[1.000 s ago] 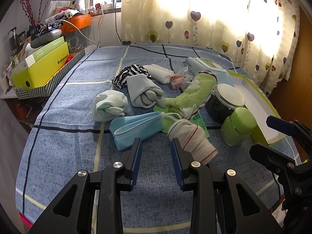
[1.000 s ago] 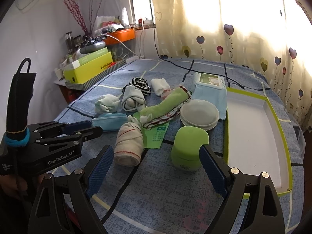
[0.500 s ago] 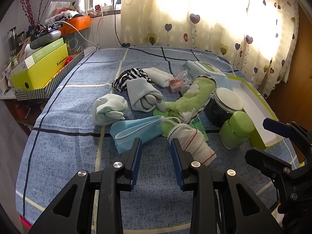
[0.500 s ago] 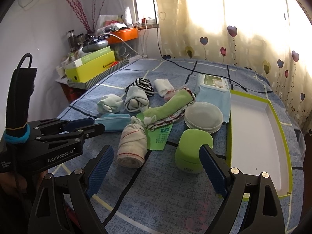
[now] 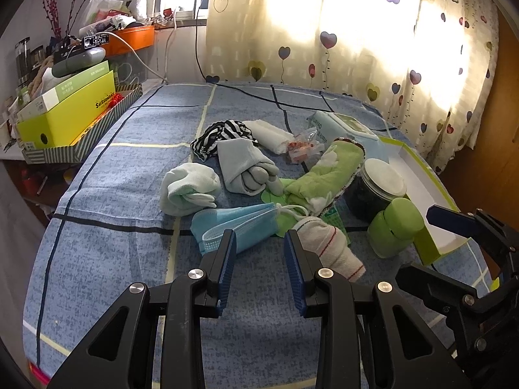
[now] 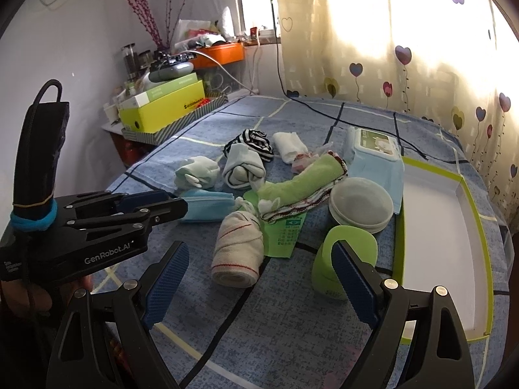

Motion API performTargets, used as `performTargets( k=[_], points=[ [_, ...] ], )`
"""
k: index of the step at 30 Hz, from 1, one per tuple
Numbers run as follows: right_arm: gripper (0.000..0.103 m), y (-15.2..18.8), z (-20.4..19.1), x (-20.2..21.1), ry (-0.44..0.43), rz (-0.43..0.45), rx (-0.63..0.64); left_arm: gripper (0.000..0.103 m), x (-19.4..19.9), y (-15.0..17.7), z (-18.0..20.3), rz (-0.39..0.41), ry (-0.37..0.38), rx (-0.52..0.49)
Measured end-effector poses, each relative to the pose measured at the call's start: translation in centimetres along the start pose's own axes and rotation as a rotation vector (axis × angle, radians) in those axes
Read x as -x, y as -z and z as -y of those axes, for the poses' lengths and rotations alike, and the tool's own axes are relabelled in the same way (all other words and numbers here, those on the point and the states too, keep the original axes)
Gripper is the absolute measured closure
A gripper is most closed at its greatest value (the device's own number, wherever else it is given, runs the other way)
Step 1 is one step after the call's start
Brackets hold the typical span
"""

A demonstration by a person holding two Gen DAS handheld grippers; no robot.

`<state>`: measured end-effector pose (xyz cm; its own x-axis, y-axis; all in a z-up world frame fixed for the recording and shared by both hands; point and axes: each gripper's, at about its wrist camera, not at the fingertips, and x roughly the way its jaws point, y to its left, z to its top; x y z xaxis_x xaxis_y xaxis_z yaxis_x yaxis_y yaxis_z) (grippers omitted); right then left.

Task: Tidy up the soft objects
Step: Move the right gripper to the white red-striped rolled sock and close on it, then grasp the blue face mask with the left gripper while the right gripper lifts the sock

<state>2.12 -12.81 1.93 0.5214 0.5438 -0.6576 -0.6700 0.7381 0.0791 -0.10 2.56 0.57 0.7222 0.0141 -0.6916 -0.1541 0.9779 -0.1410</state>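
Soft things lie in a heap on the blue bedcover: a blue face mask (image 5: 238,223), a rolled white sock with red stripes (image 5: 329,248), a green rolled cloth (image 5: 327,175), a grey sock roll (image 5: 246,168), a pale green sock roll (image 5: 188,189), a black-and-white striped cloth (image 5: 223,133) and a small white roll (image 5: 269,134). My left gripper (image 5: 259,246) is open and empty, hovering just in front of the mask. My right gripper (image 6: 256,265) is wide open and empty, with the striped white sock (image 6: 238,253) ahead between its fingers.
A white tray with a green rim (image 6: 434,227) lies at the right. A green bottle (image 6: 340,259), a clear-lidded jar (image 6: 360,204) and a wipes pack (image 6: 373,152) stand beside the heap. A yellow box (image 5: 68,113) sits on the left side table.
Both grippers have drawn back and lifted slightly, so the heap sits a little farther away. Nothing was taken hold of.
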Motion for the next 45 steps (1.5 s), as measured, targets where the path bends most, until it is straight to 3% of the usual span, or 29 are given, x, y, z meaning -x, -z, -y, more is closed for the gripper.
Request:
performTargets(
  k=[15, 21, 23, 27, 39, 45],
  points=[
    [0.013, -1.0, -1.9, -3.5, -0.043, -0.071, 0.045, 0.071, -0.9, -0.9, -3.6, 0.000, 0.030, 0.016],
    [0.026, -0.9, -2.3, -5.9, -0.039, -0.134, 0.059, 0.070, -2.6, -0.6, -4.6, -0.036, 0.053, 0.017],
    [0.028, -0.7, -2.3, -6.6, -0.030, -0.155, 0.061, 0.061, -3.1, -0.5, -5.0, -0.051, 0.063, 0.029],
    [0.030, -0.5, -2.4, -7.7, -0.015, -0.183, 0.074, 0.061, -4.0, -0.2, -5.8, -0.068, 0.071, 0.046],
    [0.054, -0.2, -2.2, -9.7, 0.026, -0.239, 0.107, 0.061, -7.0, -0.6, -6.0, -0.130, 0.104, 0.064],
    [0.056, -0.1, -2.1, -9.5, 0.019, -0.227, 0.108, 0.061, -7.2, -0.4, -5.4, -0.132, 0.102, 0.051]
  ],
)
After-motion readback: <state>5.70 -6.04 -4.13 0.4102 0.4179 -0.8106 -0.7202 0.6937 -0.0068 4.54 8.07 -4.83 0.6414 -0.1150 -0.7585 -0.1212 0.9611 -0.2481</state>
